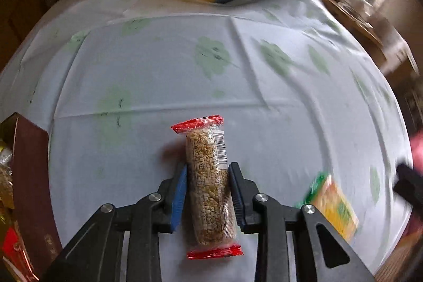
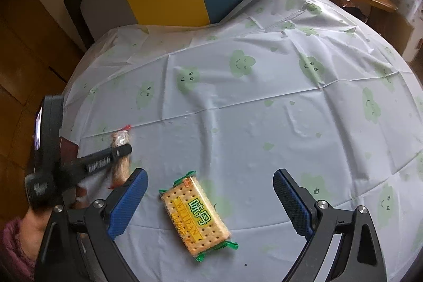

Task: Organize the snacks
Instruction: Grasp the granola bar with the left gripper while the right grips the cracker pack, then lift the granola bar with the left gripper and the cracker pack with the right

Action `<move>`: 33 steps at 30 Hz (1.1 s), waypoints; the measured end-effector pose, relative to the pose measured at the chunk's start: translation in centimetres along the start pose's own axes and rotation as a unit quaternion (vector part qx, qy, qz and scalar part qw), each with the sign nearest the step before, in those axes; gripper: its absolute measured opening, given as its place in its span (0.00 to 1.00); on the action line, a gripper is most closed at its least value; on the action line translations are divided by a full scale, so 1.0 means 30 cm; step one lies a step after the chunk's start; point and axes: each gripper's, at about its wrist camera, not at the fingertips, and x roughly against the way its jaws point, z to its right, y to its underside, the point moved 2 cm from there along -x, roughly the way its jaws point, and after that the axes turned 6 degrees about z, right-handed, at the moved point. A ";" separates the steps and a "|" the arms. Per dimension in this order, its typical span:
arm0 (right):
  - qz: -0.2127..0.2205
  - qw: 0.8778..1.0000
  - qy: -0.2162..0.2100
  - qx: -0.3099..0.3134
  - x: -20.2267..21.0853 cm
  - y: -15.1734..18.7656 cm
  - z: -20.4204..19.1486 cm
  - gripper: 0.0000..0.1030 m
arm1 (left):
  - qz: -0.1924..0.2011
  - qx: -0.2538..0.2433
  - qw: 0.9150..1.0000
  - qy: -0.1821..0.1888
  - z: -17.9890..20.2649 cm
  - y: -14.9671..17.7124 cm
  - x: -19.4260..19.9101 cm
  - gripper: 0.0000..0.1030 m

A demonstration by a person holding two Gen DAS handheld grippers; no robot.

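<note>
Left gripper (image 1: pixel 207 183) is clamped on the grain bar (image 1: pixel 208 186), lifted I think, near the brown box (image 1: pixel 31 176) at the tablecloth's (image 1: pixel 185 65) left edge. Right gripper (image 2: pixel 208 202) hangs wide open around the cracker pack (image 2: pixel 195 216), lots of bare cloth beyond.

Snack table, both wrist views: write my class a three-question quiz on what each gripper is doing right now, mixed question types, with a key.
1. True or false: the left gripper is shut on the grain bar.
2. Multiple choice: the cracker packet is (A) lying on the tablecloth between open fingers, (B) clamped, (C) inside the box.
3. Fill in: the right gripper is ____.

Key: 1 true; 2 A; 3 open
</note>
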 end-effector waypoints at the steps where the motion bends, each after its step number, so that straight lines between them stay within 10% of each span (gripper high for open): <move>1: -0.002 1.000 0.003 0.003 -0.003 0.003 -0.001 0.93 | 0.003 -0.009 1.000 0.005 0.006 0.022 0.013 0.30; 27: -0.132 0.980 0.003 0.148 -0.175 0.181 -0.133 0.93 | 0.050 -0.065 0.996 0.039 -0.067 0.333 0.168 0.31; 29: -0.135 0.975 0.014 0.174 -0.182 0.201 -0.145 0.82 | 0.057 -0.066 0.995 0.038 -0.065 0.340 0.166 0.31; 30: -0.134 0.973 0.024 0.189 -0.183 0.208 -0.155 0.48 | 0.061 -0.069 0.995 0.036 -0.066 0.346 0.169 0.31; 33: -0.121 0.970 0.011 0.211 -0.171 0.224 -0.186 0.48 | 0.073 -0.079 0.994 0.028 -0.059 0.357 0.175 0.31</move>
